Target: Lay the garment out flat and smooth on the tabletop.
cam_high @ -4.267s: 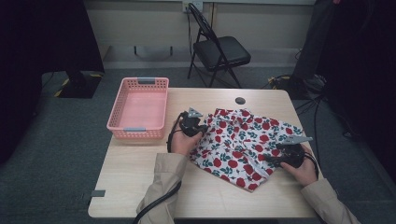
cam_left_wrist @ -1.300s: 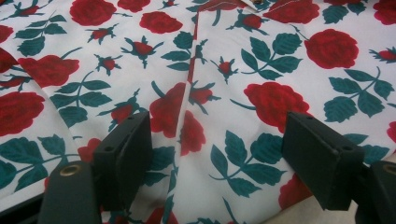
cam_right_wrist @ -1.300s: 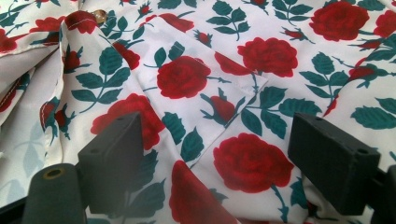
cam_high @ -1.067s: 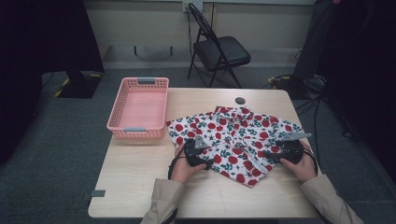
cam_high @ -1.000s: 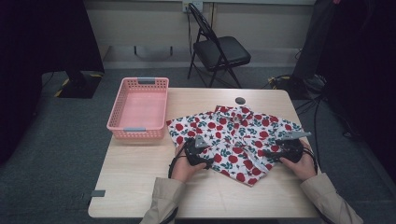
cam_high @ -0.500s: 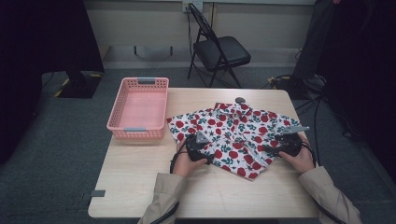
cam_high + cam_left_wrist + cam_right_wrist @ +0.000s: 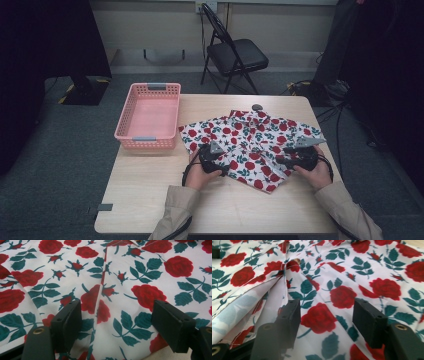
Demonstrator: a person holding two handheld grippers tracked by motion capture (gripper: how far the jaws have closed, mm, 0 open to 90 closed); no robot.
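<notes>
A white shirt printed with red roses and green leaves (image 7: 250, 137) lies spread on the wooden table (image 7: 150, 200). My left gripper (image 7: 222, 162) rests at the shirt's near left part. Its jaws stand wide open over the flat cloth (image 7: 147, 292), gripping nothing (image 7: 116, 325). My right gripper (image 7: 282, 159) is at the shirt's near right edge. Its jaws have just been closing. They are still apart (image 7: 327, 320), and a fold of the rose cloth (image 7: 342, 296) lies between them. A button shows near the shirt's open front edge (image 7: 297, 260).
A pink plastic basket (image 7: 146, 139) stands at the table's back left, beside the shirt. A small dark round thing (image 7: 257, 107) lies at the far edge. A black folding chair (image 7: 235, 52) stands behind the table. Bare tabletop lies in front of me.
The shirt, bunched several seconds ago, now lies spread wider to the left. Over the last second both hands and the near hem have shifted slightly away from me.
</notes>
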